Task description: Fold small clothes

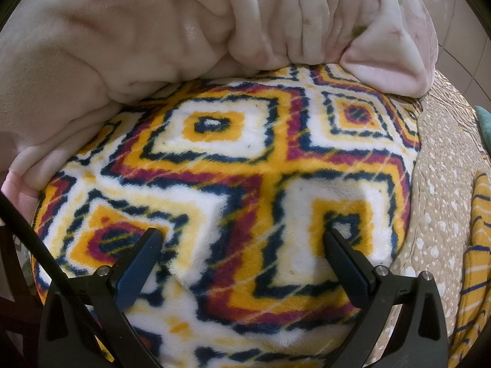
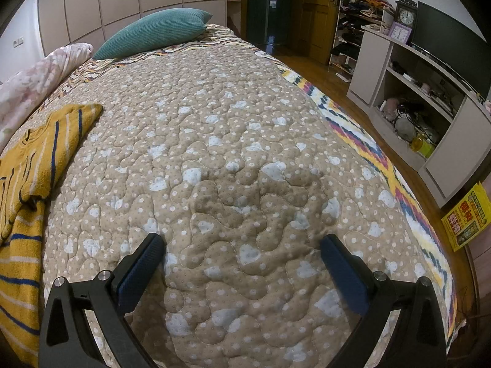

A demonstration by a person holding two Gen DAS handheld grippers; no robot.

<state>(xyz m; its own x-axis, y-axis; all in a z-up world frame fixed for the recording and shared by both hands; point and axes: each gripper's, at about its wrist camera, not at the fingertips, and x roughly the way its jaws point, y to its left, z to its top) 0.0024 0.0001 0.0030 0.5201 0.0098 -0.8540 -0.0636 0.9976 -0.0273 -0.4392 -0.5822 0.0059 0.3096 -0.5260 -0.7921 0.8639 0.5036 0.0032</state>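
A small mustard-yellow garment with blue and white stripes lies crumpled on the beige quilted bedspread at the left of the right wrist view. Its edge also shows at the far right of the left wrist view. My right gripper is open and empty, low over the bare quilt, to the right of the garment. My left gripper is open and empty, close over a patterned fleece blanket in yellow, white, navy and magenta.
A bunched pale pink blanket lies beyond the fleece blanket. A teal pillow sits at the head of the bed. A shelf unit with a TV, clocks and clutter stands at the right, across a wooden floor.
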